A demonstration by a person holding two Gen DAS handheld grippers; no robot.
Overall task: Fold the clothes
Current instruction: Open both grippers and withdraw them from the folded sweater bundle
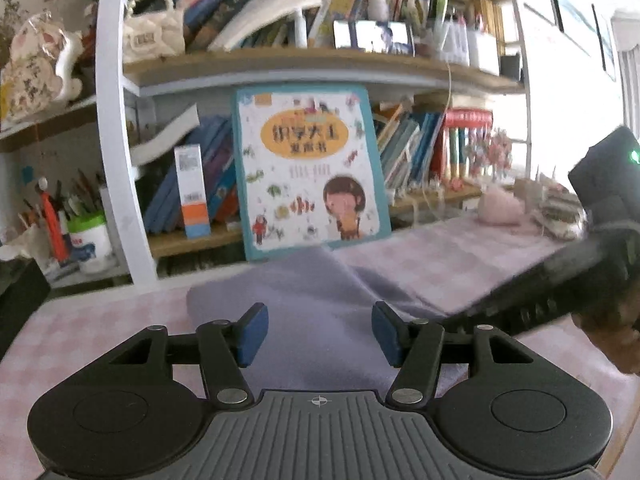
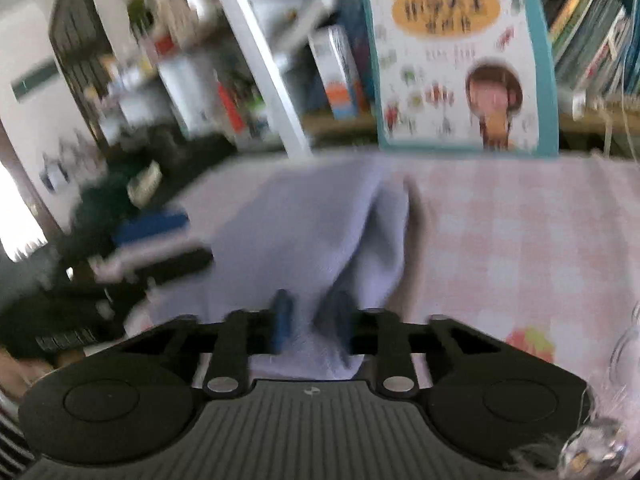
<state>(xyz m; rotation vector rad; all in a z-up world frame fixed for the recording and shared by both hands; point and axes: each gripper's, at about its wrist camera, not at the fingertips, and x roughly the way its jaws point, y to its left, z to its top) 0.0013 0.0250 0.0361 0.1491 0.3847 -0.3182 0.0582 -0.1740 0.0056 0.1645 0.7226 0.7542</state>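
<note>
A lavender cloth [image 1: 316,300] lies on the pink checked tablecloth [image 1: 100,320]. My left gripper [image 1: 320,334] is open, with its blue pads apart just above the cloth and nothing between them. My right gripper [image 2: 310,322] is shut on a bunched fold of the same cloth [image 2: 304,220], which rises in a ridge toward its pads. The right gripper's black body [image 1: 560,280] shows at the right of the left wrist view. The left gripper [image 2: 152,240] shows blurred at the left of the right wrist view.
A children's book with a teal border [image 1: 308,172] leans against the bookshelf [image 1: 320,64] at the table's back edge. A pen cup [image 1: 88,236] stands at the back left. A pink item [image 1: 500,208] and patterned cloth lie at the back right.
</note>
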